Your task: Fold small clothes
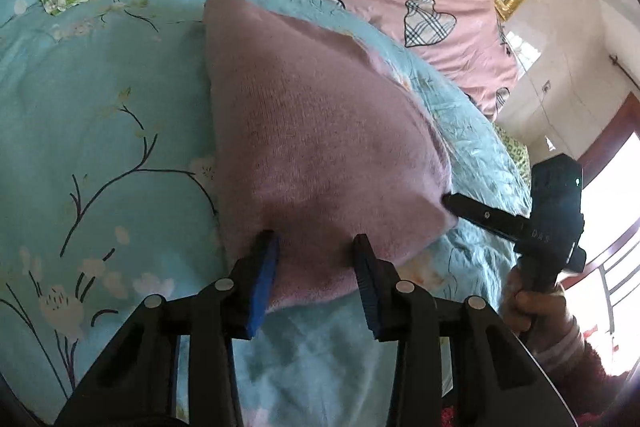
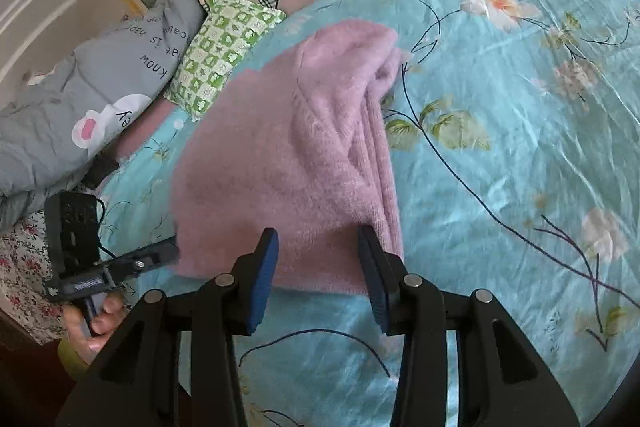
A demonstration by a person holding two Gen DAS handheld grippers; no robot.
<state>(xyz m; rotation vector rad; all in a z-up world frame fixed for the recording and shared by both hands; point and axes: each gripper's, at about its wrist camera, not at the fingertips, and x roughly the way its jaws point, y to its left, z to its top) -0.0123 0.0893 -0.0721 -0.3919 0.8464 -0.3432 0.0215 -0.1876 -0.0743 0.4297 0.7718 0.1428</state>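
**One pink knit piece on the blue quilt, held at two near corners**

There is one small garment [image 1: 320, 147], pink, soft and fuzzy knit, folded into a thick roughly triangular shape. It lies on one light-blue floral quilt [image 1: 100, 115], smooth and shiny. Two grippers work on it. The left gripper [image 1: 316, 247] has its blue pads narrowly apart with the near edge between them. The right gripper [image 2: 318, 243] holds the other near corner in the same way. One green checked pillow [image 2: 224, 55] and one grey cushion [image 2: 92, 87] lie behind.
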